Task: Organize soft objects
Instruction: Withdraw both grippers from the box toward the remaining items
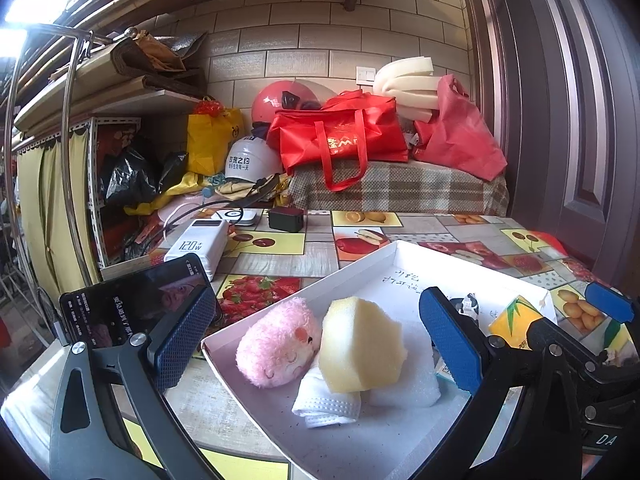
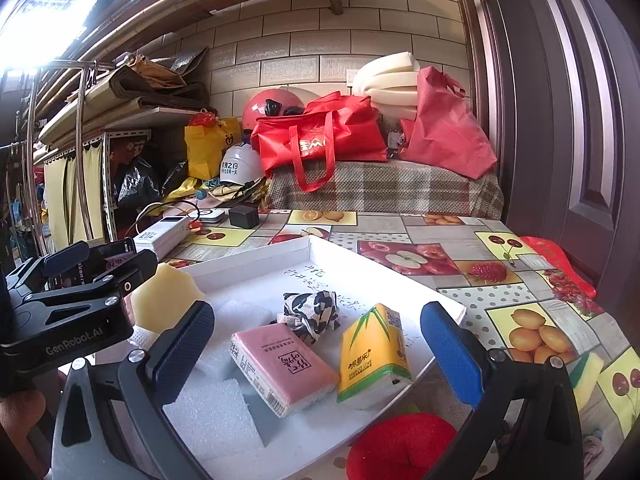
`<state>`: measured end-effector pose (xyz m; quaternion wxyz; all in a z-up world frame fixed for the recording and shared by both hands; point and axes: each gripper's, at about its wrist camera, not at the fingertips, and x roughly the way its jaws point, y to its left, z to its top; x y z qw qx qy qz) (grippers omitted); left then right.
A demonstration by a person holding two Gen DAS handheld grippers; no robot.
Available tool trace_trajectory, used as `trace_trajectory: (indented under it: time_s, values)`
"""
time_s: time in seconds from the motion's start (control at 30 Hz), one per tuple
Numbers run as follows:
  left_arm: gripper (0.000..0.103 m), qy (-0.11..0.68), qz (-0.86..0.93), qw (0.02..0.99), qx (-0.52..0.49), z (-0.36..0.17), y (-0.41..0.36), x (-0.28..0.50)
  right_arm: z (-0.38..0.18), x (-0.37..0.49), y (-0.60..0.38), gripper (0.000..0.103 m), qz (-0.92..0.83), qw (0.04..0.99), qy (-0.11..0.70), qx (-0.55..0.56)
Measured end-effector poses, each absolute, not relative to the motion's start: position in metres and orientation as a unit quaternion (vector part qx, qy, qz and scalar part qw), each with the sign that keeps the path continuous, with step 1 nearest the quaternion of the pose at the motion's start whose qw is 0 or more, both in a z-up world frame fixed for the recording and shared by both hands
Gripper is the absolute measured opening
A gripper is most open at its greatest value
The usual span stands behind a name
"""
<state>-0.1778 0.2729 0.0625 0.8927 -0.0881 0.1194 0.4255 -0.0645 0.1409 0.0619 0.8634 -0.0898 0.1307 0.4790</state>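
Left wrist: sponge [image 1: 360,346] between fingers [image 1: 450,344].

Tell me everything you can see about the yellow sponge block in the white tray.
The yellow sponge block is a pale yellow chunk of porous foam with cut, angled faces and an uneven outline. It stands propped upright in the white tray, leaning on a folded white face mask and a white foam piece. The pink plush toy presses against its left side. No gripper touches it.
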Motion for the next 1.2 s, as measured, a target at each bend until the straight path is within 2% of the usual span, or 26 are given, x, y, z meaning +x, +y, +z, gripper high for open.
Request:
trace_trajectory:
  time_s: [0.17, 0.33, 0.6, 0.73, 0.93, 1.13, 1.2]
  values:
    - [0.103, 0.119, 0.423, 0.894, -0.092, 0.062, 0.265, -0.184, 0.061, -0.068, 0.120, 0.103, 0.488, 0.857, 0.140, -0.085]
    - [0.103, 0.116, 0.408, 0.901, -0.088, 0.062, 0.248, -0.191, 0.067, -0.075, 0.073, 0.103, 0.470, 0.873, 0.114, -0.063]
    - [0.103, 0.128, 0.329, 0.933, -0.070, 0.064, 0.208, -0.181, 0.087, -0.036, -0.043, 0.103, 0.379, 0.920, 0.071, 0.068]
    - [0.103, 0.143, 0.274, 0.950, -0.055, 0.065, 0.181, -0.169, 0.085, 0.000, -0.061, 0.103, 0.366, 0.922, 0.122, 0.005]
    - [0.103, 0.187, 0.189, 0.963, -0.040, 0.062, 0.146, -0.137, 0.051, 0.043, -0.057, 0.103, 0.428, 0.851, 0.293, -0.080]
    - [0.103, 0.272, 0.145, 0.951, -0.032, 0.051, 0.133, -0.093, 0.034, 0.035, -0.027, 0.103, 0.435, 0.829, 0.297, -0.187]
    - [0.103, 0.282, 0.142, 0.948, -0.041, 0.048, 0.133, -0.084, 0.027, 0.035, -0.013, 0.097, 0.443, 0.816, 0.302, -0.215]
